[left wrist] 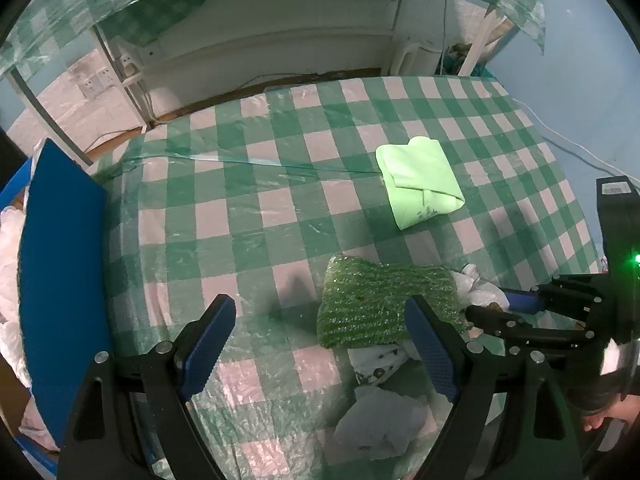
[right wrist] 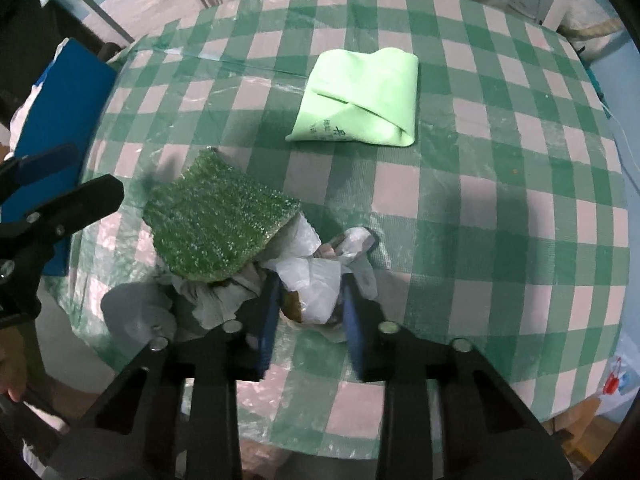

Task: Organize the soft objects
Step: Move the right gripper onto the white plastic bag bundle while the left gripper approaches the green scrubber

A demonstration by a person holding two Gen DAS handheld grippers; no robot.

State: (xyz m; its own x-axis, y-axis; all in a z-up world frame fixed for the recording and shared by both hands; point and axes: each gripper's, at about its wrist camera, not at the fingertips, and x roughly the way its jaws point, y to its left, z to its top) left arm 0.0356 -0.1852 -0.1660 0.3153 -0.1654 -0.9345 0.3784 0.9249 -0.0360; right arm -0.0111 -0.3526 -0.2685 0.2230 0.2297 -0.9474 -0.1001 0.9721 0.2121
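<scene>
A folded light green cloth (left wrist: 420,180) (right wrist: 360,100) lies flat on the checked table. A dark green bubble-wrap pad (left wrist: 384,304) (right wrist: 220,228) lies nearer, resting partly on crumpled white and grey plastic bags (left wrist: 380,424) (right wrist: 320,276). My left gripper (left wrist: 320,328) is open and empty, hovering just left of the pad. My right gripper (right wrist: 310,300) is closed on the white plastic bag bundle at the table's near edge; it also shows in the left wrist view (left wrist: 504,312).
The table (right wrist: 500,200) has a green and white checked plastic cover. A blue bin (left wrist: 60,264) (right wrist: 52,120) lined with white plastic stands at the left edge. A wall and cables run behind the table.
</scene>
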